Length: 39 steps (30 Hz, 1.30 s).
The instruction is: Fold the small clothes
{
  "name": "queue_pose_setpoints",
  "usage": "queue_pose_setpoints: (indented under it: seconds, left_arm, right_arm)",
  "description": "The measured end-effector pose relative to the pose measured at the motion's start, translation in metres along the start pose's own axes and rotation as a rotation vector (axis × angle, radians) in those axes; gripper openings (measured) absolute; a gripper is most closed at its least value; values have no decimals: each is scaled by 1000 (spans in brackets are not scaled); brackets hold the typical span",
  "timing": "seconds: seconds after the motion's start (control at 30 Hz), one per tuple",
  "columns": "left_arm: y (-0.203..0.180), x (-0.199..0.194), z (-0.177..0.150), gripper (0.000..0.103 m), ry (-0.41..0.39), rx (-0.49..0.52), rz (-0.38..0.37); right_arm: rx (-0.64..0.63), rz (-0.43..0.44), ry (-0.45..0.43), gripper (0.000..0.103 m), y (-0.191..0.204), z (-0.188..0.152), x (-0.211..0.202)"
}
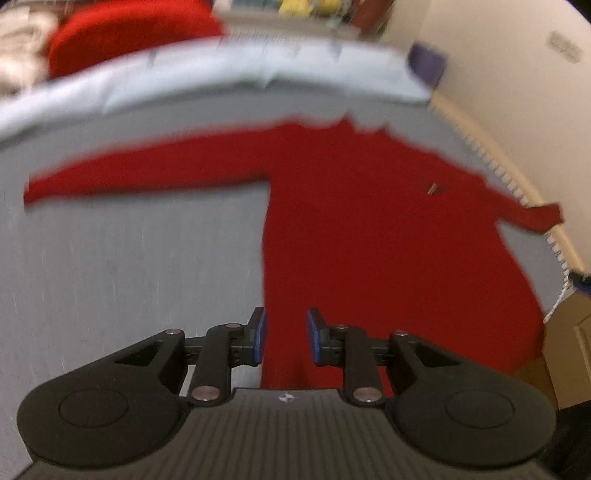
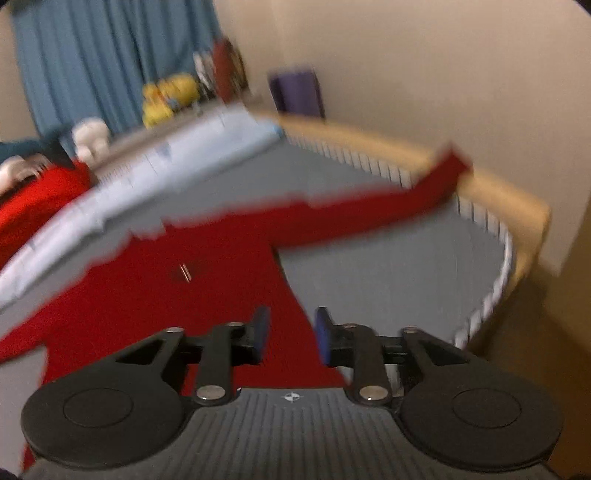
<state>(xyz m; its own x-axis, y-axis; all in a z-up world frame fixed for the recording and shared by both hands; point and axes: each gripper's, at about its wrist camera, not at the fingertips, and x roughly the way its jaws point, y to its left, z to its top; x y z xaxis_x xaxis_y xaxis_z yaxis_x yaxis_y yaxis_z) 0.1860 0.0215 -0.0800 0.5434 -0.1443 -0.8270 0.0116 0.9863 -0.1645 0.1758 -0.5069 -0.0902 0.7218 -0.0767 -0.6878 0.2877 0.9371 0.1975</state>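
Note:
A red long-sleeved garment (image 1: 369, 229) lies spread flat on the grey bed surface (image 1: 129, 266), sleeves out to both sides. Its right sleeve end (image 2: 447, 170) rests up on the bed's wooden edge. My left gripper (image 1: 284, 336) is open and empty, hovering over the garment's lower left edge. My right gripper (image 2: 291, 336) is open and empty, over the garment's lower right edge (image 2: 295, 295). Both views are motion-blurred.
A pale blue folded blanket (image 1: 221, 70) lies across the far end of the bed. Another red cloth (image 1: 122, 29) and white items sit beyond it. A wooden rail (image 2: 498, 188) and cream wall border the right side. Yellow toys (image 2: 170, 96) and a blue curtain stand behind.

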Motion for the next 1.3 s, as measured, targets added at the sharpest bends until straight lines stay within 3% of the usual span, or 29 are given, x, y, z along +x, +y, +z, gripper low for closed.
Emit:
queue_pose_setpoints:
  seconds: [0.03,0.1,0.2,0.4,0.43,0.47,0.5,0.53,0.6,0.67,0.77,0.87,0.93,0.97,1.03,1.07,1.1,1.17,1.23,1.27,1.3]
  left_arm:
    - [3,11,-5,30,43,-9,0]
    - [8,32,-11,35,108,-23,10]
    - [6,54,-19,47,176,-22,21]
    - [5,78,-29,47,253,0,100]
    - [5,81,-32,45,264,0,102]
    - [5,81,-33,36,267,1,95]
    - [4,81,-35,16,265,6,82]
    - [1,79,-34,12,259,22,70]
    - [-5,71,-33,7,234,59,72]
    - [-6,54,-29,7,186,38,48]
    - [-1,21,-22,6,111,-15,3]
    - [0,31,-33,7,168,28,64]
    - [2,47,-40,8,232,54,123]
    - [1,46,-41,9,213,72,154]
    - [-5,34,-37,22,139,124,141]
    - [-9,27,-36,36,96,149,110]
    - [-12,23,-36,44,67,168,68]
    - [-14,33,-40,44,109,177,16]
    - [-11,57,-53,44,250,174,29]
    - [-10,62,-59,44,280,187,55]
    - [-13,58,-60,44,256,212,63]
  right_arm:
    - [25,-35,68,38,-3,-3,17]
    - [56,-32,97,42,-12,-9,36]
    - [10,-106,142,49,-20,-16,50]
    - [63,-40,206,51,-40,-23,60]
    - [57,-24,213,51,-39,-25,62]
    - [53,-2,229,51,-37,-27,63]
    - [47,16,238,49,-37,-26,64]
    - [34,35,243,45,-34,-27,63]
    - [-5,50,235,18,-30,-26,58]
    - [-3,48,220,6,-32,-20,46]
    - [79,85,166,5,-44,-12,17]
    - [18,19,236,5,-34,-22,27]
    - [-15,-24,249,6,-26,-27,34]
    - [-15,-57,209,8,-23,-26,28]
    - [-23,-83,85,11,-17,-21,9]
    - [-45,-75,28,21,-13,-20,1]
    - [-86,-59,-15,42,-6,-21,-4]
    - [-165,-20,19,55,7,-28,4]
    - [-236,-23,143,54,17,-42,24]
    - [-259,-50,169,51,21,-45,28]
    - [-275,-73,163,50,25,-47,27]
